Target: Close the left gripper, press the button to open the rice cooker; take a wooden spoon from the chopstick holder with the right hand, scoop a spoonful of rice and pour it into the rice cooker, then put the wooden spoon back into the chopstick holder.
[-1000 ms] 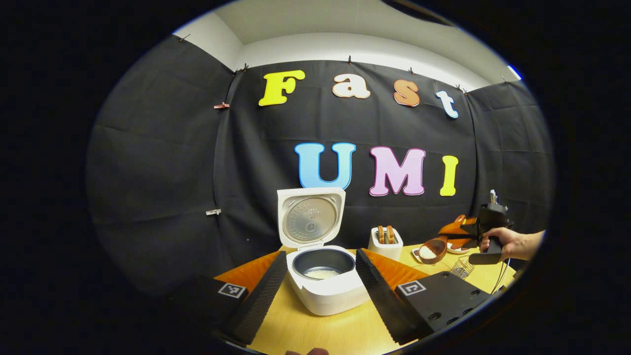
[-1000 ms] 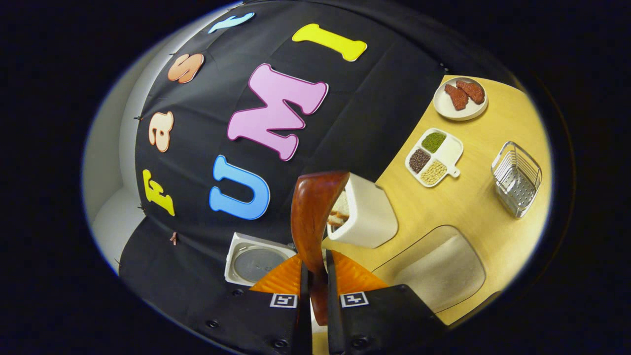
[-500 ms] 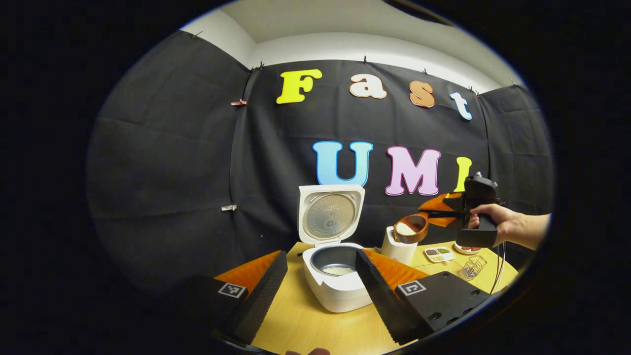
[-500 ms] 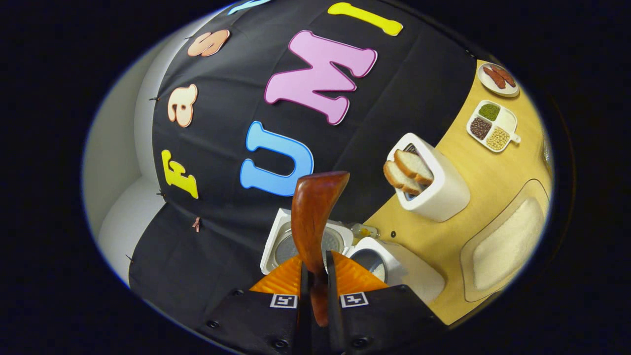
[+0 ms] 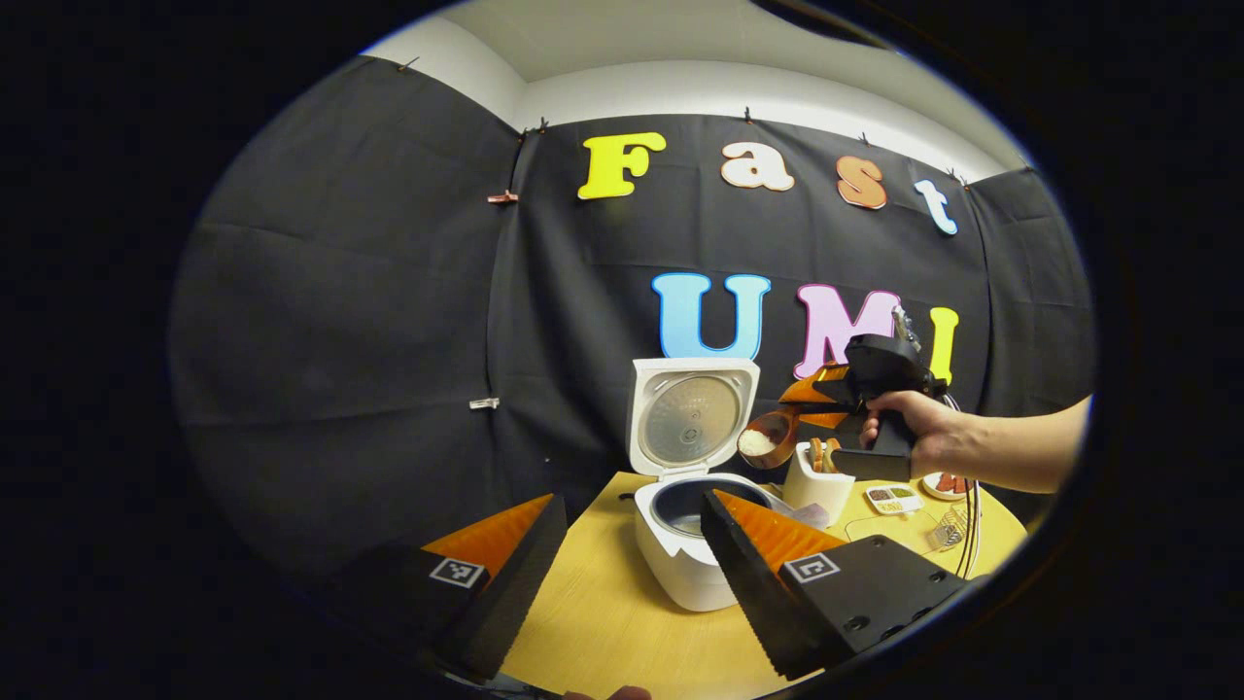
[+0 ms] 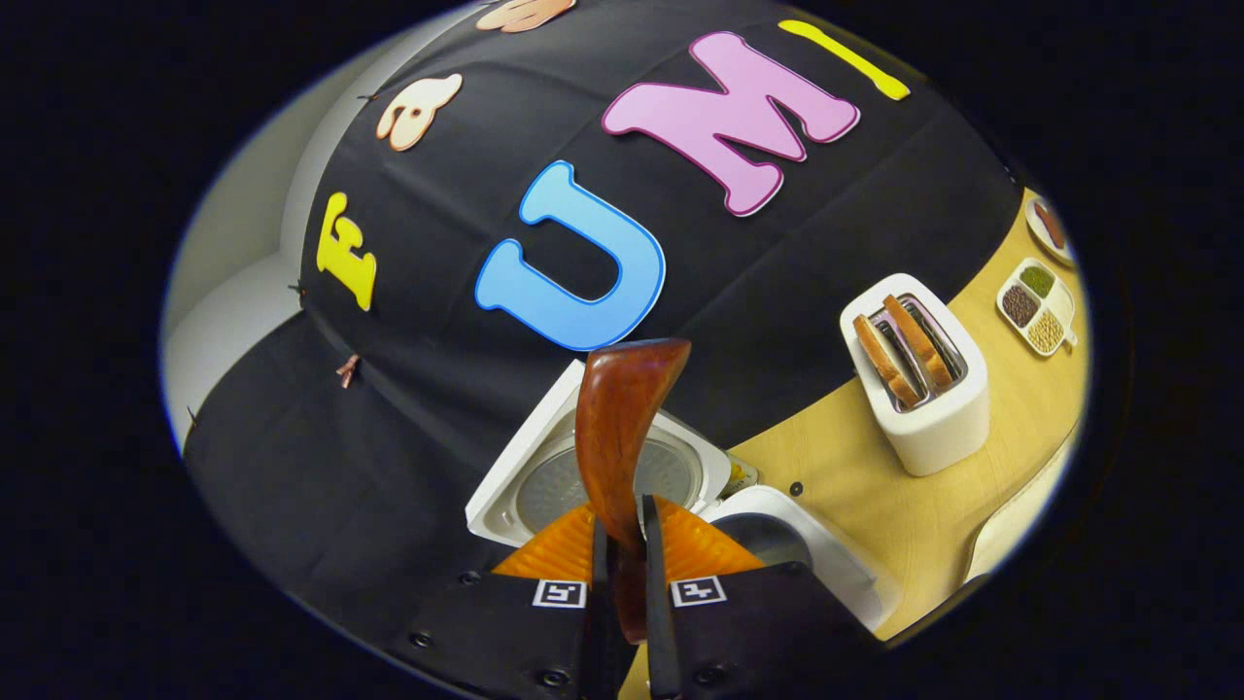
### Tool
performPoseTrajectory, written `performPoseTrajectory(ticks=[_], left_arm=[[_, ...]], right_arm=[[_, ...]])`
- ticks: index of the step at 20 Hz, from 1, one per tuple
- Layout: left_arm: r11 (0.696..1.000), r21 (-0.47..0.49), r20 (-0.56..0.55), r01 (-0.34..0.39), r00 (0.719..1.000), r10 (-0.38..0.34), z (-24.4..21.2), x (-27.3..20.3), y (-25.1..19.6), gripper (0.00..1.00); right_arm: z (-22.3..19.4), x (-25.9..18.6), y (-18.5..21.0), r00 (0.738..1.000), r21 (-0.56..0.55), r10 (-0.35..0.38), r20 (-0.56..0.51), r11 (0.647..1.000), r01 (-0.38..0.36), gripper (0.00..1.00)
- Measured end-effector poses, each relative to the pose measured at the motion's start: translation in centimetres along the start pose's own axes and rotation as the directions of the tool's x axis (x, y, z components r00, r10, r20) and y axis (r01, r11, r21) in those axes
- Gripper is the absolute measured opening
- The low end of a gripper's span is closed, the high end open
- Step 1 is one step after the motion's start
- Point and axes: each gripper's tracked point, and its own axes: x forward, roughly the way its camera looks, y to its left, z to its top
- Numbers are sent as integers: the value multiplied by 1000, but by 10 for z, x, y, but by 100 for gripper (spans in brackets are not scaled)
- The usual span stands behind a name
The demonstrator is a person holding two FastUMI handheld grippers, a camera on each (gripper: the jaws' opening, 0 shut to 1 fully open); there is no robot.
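Wooden spoon (image 5: 768, 439) clamped in your right gripper (image 6: 622, 574), bowl hovering just above open rice cooker (image 5: 685, 530); left gripper (image 5: 622, 574) spread apart, holding nothing.

No readable text, label, brand or number shows on anything.

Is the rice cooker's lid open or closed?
Open. The rice cooker has its lid standing straight up at the back, so you can see down into the dark pot.
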Motion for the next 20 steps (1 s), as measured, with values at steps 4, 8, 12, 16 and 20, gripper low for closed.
performPoseTrajectory(ticks=[4, 8, 12, 16, 20], left_arm=[[999, -21, -15, -24, 1000, 24, -9, -3, 13, 96], [998, 23, -24, -56, 998, 57, -16, -7, 28, 96], [998, 22, -32, -66, 997, 66, -19, -9, 34, 96], [997, 5, -37, -80, 996, 80, -21, -8, 40, 96], [997, 2, -32, -82, 996, 82, -19, -7, 41, 96]], right_arm=[[-13, 25, -13, 999, -176, -50, -1, 983, 49, 17], [-20, 38, -27, 996, -380, -88, 6, 921, 83, 17], [-26, 43, -19, 998, -515, -67, 6, 855, 61, 17], [-32, 46, 4, 1000, -628, -22, -7, 778, 13, 17], [-36, 46, 38, 998, -757, 53, -16, 652, -47, 17]])
